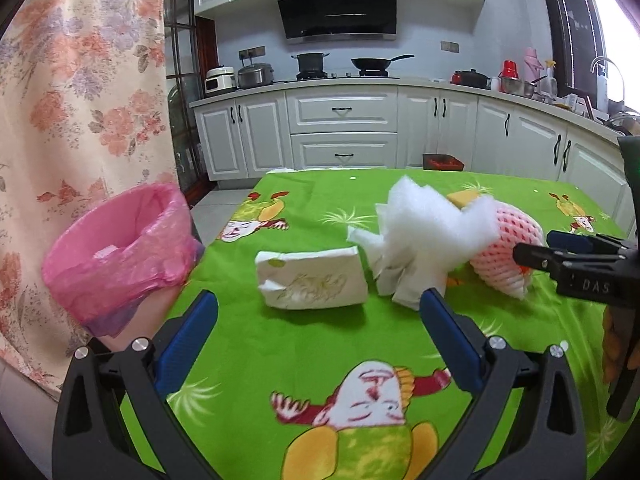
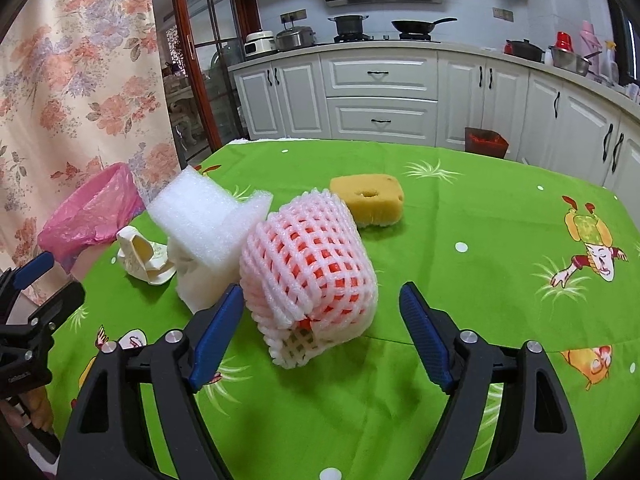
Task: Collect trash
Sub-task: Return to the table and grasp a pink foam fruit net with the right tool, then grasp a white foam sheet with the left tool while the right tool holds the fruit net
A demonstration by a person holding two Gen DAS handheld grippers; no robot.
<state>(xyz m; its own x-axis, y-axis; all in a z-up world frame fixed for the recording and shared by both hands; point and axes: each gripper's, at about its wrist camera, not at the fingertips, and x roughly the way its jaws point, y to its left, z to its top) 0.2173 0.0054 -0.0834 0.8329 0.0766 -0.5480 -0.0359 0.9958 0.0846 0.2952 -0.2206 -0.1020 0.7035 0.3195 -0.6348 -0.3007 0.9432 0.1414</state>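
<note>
We hold the left gripper (image 1: 319,314) with its blue-padded jaws spread wide and nothing between them, low over the table. Just ahead of it lies a flattened white paper pack (image 1: 312,279), and beside that, to the right, a crumpled white foam sheet (image 1: 428,228) that leans against the pink foam fruit net (image 1: 510,248).

Our right gripper (image 2: 321,316) is likewise parted and holds nothing; the fruit net (image 2: 310,272), with something orange showing through its mesh, sits just in front of the gap, nearer the left finger. Behind the net we see a yellow sponge (image 2: 368,198) with a hole in its top, lying a little apart from the rest.

All of this rests on a bright green tablecloth (image 1: 304,348) printed with cartoon figures. At the table's left edge stands a bin lined with a pink bag (image 1: 120,256), its mouth open; something pale lies inside.

Beyond the table we look into a kitchen: white cabinets (image 1: 344,124) with dark handles, a black range hood (image 1: 338,4), a pot and a pan on the stove (image 1: 348,74), a small red-lined bin (image 2: 485,142) on the floor. A floral curtain (image 1: 80,92) hangs on the left.
</note>
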